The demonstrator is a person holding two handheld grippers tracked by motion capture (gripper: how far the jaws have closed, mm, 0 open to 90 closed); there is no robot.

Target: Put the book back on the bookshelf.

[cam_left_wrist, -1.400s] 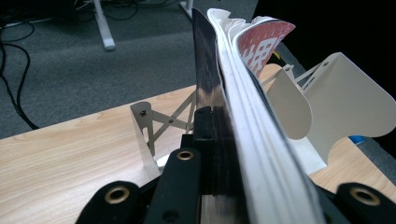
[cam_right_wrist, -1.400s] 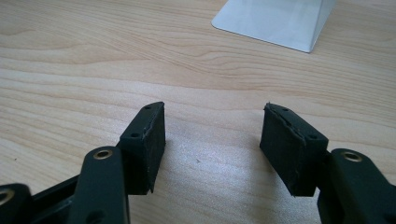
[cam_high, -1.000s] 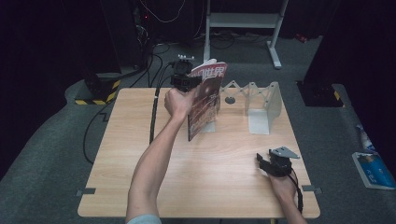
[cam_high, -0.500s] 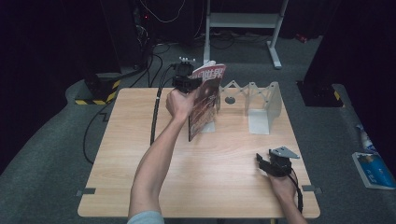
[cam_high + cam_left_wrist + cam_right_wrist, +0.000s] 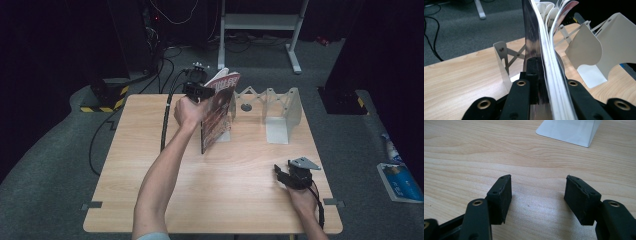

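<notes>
Left claw (image 5: pixel 204 92): upper middle of the high view, and it's clamped tight on the magazine (image 5: pixel 218 112), pads pinching the cover and pages near the top corner. Its jaws have just been easing a shade wider, yet in the left gripper view the pages sit squeezed between them.
Magazine: held upright on edge above the tabletop (image 5: pixel 150 165), dark reddish cover facing the frame's left, lower corner close to the wood, just in front of the rack's left end.
Writing: large pale characters run across the cover's top band; too blurred to read. No brand legible anywhere.
Pages: in the left gripper view (image 5: pixel 549 62) they fan upward in a curve, glossy black cover on the left side.
Left arm: long bare forearm rises from the bottom centre to the upper middle, hand (image 5: pixel 187 111) wrapped round the claw's body, wrist cocked up.
Rack (image 5: pixel 280 112): white metal folding bookstand with scissor links, upper right of centre, standing on the tabletop just beside the magazine.
Right claw (image 5: pixel 287 176): lower right of the high view, resting low by the tabletop's near edge, jaws spread with bare wood between them in the right gripper view (image 5: pixel 537 200).
Right hand (image 5: pixel 302 197): grips from behind, cable trailing toward the bottom edge.
</notes>
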